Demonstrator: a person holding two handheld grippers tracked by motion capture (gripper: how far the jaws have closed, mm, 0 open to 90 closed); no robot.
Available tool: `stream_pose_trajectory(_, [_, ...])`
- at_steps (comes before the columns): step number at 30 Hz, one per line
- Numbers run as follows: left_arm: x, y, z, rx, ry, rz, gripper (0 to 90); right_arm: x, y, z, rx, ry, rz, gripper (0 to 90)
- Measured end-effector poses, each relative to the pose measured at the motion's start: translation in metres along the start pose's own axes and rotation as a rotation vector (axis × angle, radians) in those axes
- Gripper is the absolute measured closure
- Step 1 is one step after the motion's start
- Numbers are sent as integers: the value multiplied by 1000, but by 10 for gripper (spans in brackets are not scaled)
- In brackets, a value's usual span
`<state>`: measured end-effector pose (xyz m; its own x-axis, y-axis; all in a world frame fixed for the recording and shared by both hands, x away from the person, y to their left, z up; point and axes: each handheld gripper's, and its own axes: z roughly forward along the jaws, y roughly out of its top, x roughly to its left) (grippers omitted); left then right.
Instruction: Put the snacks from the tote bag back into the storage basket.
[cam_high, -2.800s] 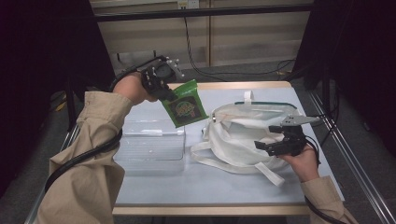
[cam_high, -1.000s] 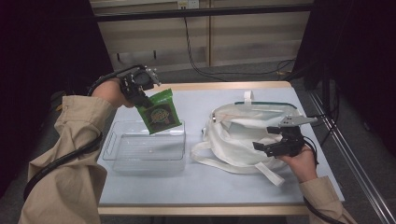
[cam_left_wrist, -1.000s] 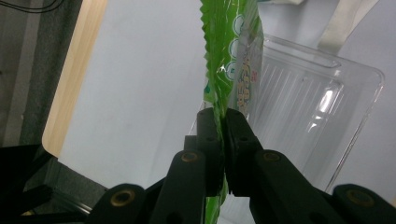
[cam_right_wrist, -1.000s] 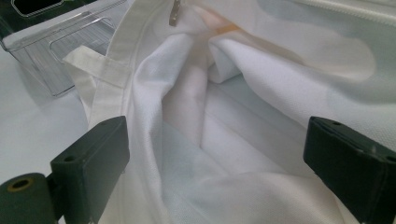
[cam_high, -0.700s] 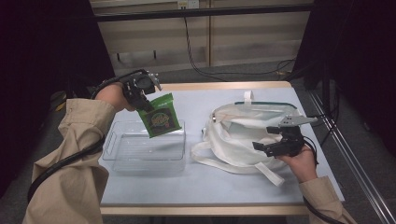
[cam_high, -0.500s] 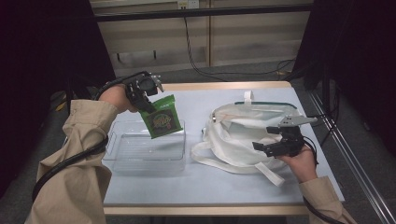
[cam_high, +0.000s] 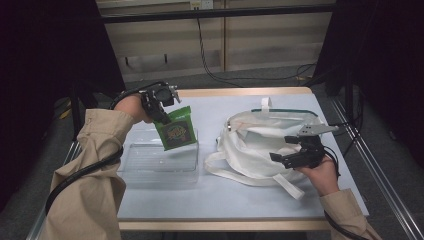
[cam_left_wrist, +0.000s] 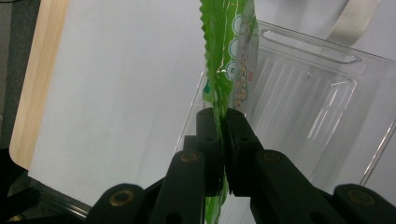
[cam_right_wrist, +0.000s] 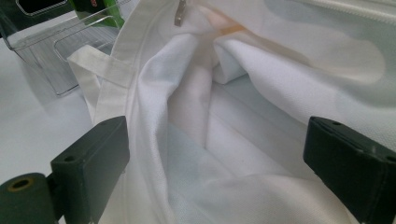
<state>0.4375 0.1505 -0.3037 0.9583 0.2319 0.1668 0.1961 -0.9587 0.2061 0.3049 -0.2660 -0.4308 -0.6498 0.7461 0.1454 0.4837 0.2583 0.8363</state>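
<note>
The left gripper (cam_high: 162, 107) is pinching the green snack packet (cam_high: 175, 131) by its top edge, its 2 jaws pressed together on the crinkled seal (the left gripper view shows this plainly). The packet is hanging below the jaws, its lower part dipping into the clear plastic bin (cam_high: 150, 162) just beneath. Well apart to the right, the right gripper (cam_high: 295, 152) is standing spread wide, its jaws (cam_right_wrist: 210, 177) straddling the rim of the white cloth bag (cam_high: 255, 145).

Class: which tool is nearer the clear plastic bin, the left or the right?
Left. The left tool hangs a green packet over the clear plastic bin; the right tool sits at the white bag.
</note>
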Motion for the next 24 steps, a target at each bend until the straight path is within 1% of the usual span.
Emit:
stream_pose_trajectory(1, [0, 1, 0, 6, -12, -6, 860, 0, 0, 0, 0, 1, 1, 67])
stream_pose_trajectory(3, [1, 0, 2, 8, -20, -6, 859, 0, 0, 0, -1, 1, 1, 67])
stream_pose_trajectory(4, [2, 0, 3, 19, -14, 7, 859, 0, 0, 0, -1, 1, 1, 67])
stream_pose_trajectory(5, [1, 0, 6, 3, -4, -11, 857, 0, 0, 0, 0, 2, 1, 68])
stream_pose_trajectory(6, [1, 0, 7, 2, -8, -17, 856, 0, 0, 1, -1, 4, -2, 68])
stream_pose_trajectory(7, [2, 0, 8, 8, -17, -9, 856, 0, 0, 1, -1, 4, -2, 68])
stream_pose_trajectory(8, [2, 0, 10, 5, -19, -15, 855, 0, 0, 1, 1, 3, 0, 68])
stream_pose_trajectory(9, [2, 0, 13, 4, -9, -12, 853, 0, 0, 1, 2, 3, -1, 68])
stream_pose_trajectory(10, [3, 1, 14, 19, -23, 3, 852, 0, 0, 1, 2, 4, -3, 68])
stream_pose_trajectory(11, [2, 0, 18, -5, -11, -9, 851, 1, 0, 1, 2, 6, -4, 68])
stream_pose_trajectory(12, [2, 1, 21, 7, -34, -15, 849, 1, 0, 1, 3, 7, -5, 69])
stream_pose_trajectory(13, [2, 1, 21, 7, -34, -15, 848, 1, 0, 1, 3, 7, -5, 69])
stream_pose_trajectory(14, [2, 1, 23, 8, -27, -8, 848, 1, 0, 1, 2, 6, -5, 68])
stream_pose_trajectory(15, [4, 2, 23, 16, -42, 10, 847, 1, 0, 1, 0, 7, -3, 68])
stream_pose_trajectory(16, [3, 2, 25, -2, -45, -15, 846, 1, 0, 1, 1, 6, -7, 68])
stream_pose_trajectory(17, [3, 3, 26, -10, -33, -13, 846, 1, 0, 1, 1, 6, -7, 68])
stream_pose_trajectory(18, [4, 3, 26, -4, -49, -10, 846, 1, 0, 1, 1, 7, -6, 68])
stream_pose_trajectory(19, [4, 4, 27, -6, -36, -6, 844, 1, 0, 1, 1, 9, -5, 68])
stream_pose_trajectory(20, [4, 4, 27, -7, -35, -6, 844, 1, 0, 1, 1, 9, -5, 68])
stream_pose_trajectory(21, [4, 3, 29, -21, -24, -11, 843, 0, 0, 1, 0, 8, -7, 68])
stream_pose_trajectory(22, [5, 3, 28, -21, -19, -8, 839, 0, 0, 1, 0, 9, -6, 68])
stream_pose_trajectory(23, [6, 4, 28, -17, -31, -5, 829, 0, 0, 1, 0, 8, -5, 68])
stream_pose_trajectory(24, [7, 3, 28, -26, -29, -15, 796, 0, -1, 1, 2, 9, -2, 69])
